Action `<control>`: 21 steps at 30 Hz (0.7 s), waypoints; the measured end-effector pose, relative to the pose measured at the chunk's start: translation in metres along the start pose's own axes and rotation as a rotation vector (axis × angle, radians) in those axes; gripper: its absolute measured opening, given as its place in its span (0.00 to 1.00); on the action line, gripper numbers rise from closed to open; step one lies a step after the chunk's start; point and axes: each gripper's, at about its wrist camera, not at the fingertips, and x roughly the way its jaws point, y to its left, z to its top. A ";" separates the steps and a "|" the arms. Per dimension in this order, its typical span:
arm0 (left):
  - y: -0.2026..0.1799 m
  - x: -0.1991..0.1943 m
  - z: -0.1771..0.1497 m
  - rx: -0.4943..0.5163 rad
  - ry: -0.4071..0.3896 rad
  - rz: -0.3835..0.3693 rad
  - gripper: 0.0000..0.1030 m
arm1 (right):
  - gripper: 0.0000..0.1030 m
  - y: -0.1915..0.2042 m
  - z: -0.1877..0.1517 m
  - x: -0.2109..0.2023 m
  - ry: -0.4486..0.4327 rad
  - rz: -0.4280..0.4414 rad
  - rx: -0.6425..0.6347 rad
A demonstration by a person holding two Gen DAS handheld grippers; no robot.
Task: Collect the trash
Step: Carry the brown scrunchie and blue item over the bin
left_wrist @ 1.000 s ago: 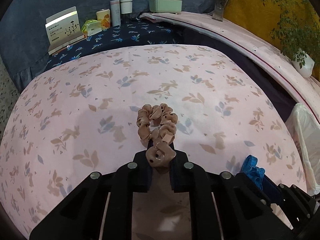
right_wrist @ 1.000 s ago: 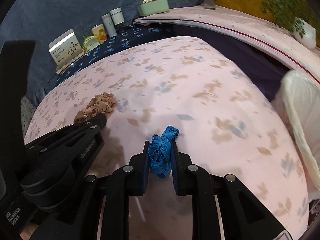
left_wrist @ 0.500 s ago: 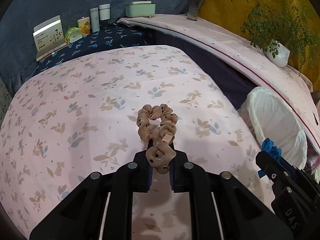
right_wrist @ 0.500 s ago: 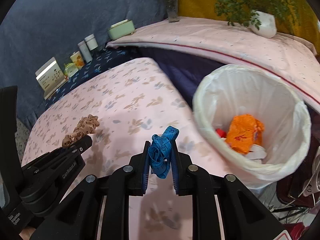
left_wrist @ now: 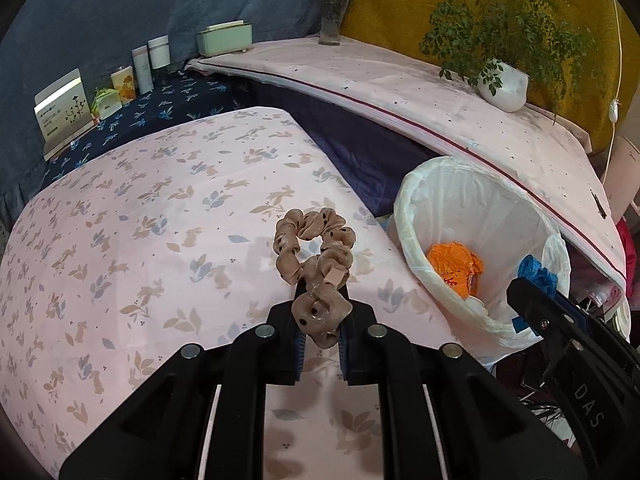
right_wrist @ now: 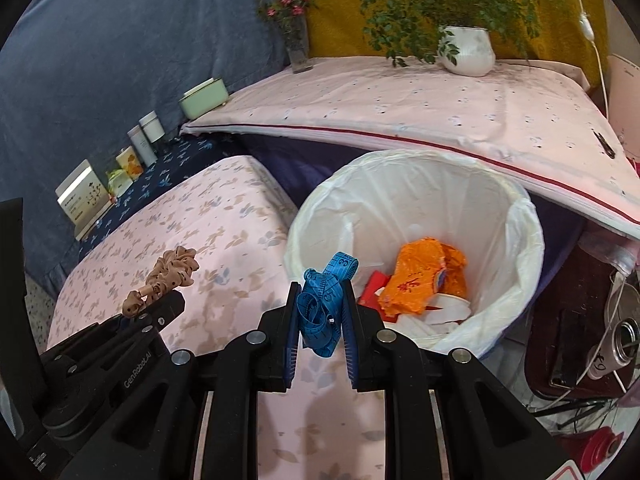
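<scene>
- Far left, along a dark blue floral cloth [left_wrist: 160, 114], stand a card [left_wrist: 64, 110], small jars and two tall tubes [left_wrist: 150, 62], well apart from the work.
- The left gripper [left_wrist: 320, 322] is clamped on a tan dotted hair scrunchie [left_wrist: 314, 256], held by its lower loop above the pink leaf-print table [left_wrist: 140, 220]. The upper loop flops forward. It looks light, soft and limp, so a pinch on one bunched fold seems enough; I judge it could snag on the pads at release.
- To its right, the right gripper [right_wrist: 320, 320] is clamped on a crumpled blue measuring tape [right_wrist: 324, 304], at the near rim of the bin. The tape looks light and springy; loose coils could unroll, so gripping the bundle's middle seems safest.
- Further right, the white-lined trash bin [right_wrist: 520, 216] stands just beside the table edge, with an orange wrapper [right_wrist: 424, 276] and other scraps inside.
- The right view shows the bin's whole bottom and the printed numbers on the tape; the left view shows only part of the bin, but the scrunchie's full shape.
</scene>
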 end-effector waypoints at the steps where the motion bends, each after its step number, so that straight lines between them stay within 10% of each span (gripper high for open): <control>1: -0.004 0.000 0.000 0.005 -0.001 -0.003 0.12 | 0.17 -0.003 0.001 -0.001 -0.002 -0.003 0.004; 21: -0.064 0.014 0.007 0.103 0.023 -0.054 0.12 | 0.18 -0.053 0.018 0.003 -0.009 -0.039 0.061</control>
